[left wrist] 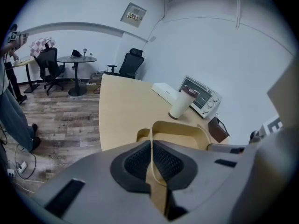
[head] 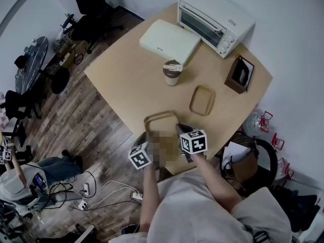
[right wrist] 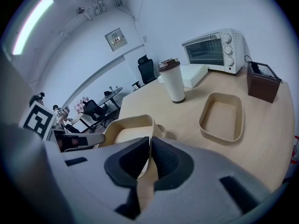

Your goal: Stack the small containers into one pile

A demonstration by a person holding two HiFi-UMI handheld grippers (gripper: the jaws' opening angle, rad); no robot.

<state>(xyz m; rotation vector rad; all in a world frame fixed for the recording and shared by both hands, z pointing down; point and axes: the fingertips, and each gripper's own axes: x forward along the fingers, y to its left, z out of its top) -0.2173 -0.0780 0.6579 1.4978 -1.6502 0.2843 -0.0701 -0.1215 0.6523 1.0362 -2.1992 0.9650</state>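
A tan, shallow container [head: 161, 121] sits near the table's front edge, and both grippers hold it. My left gripper [head: 147, 135] is shut on its left rim, with the thin wall pinched between the pads [left wrist: 151, 158]. My right gripper [head: 181, 130] is shut on the right rim of the same container [right wrist: 128, 129], whose wall runs between its pads [right wrist: 148, 160]. A second tan container [head: 202, 99] lies empty on the table to the right and farther back, also seen in the right gripper view [right wrist: 223, 116].
A lidded white cup [head: 172, 73] stands behind the containers. Farther back are a flat white box [head: 169, 40] and a white toaster oven [head: 215, 19]. A brown box [head: 239, 74] sits at the right edge. Office chairs and cables are on the wooden floor to the left.
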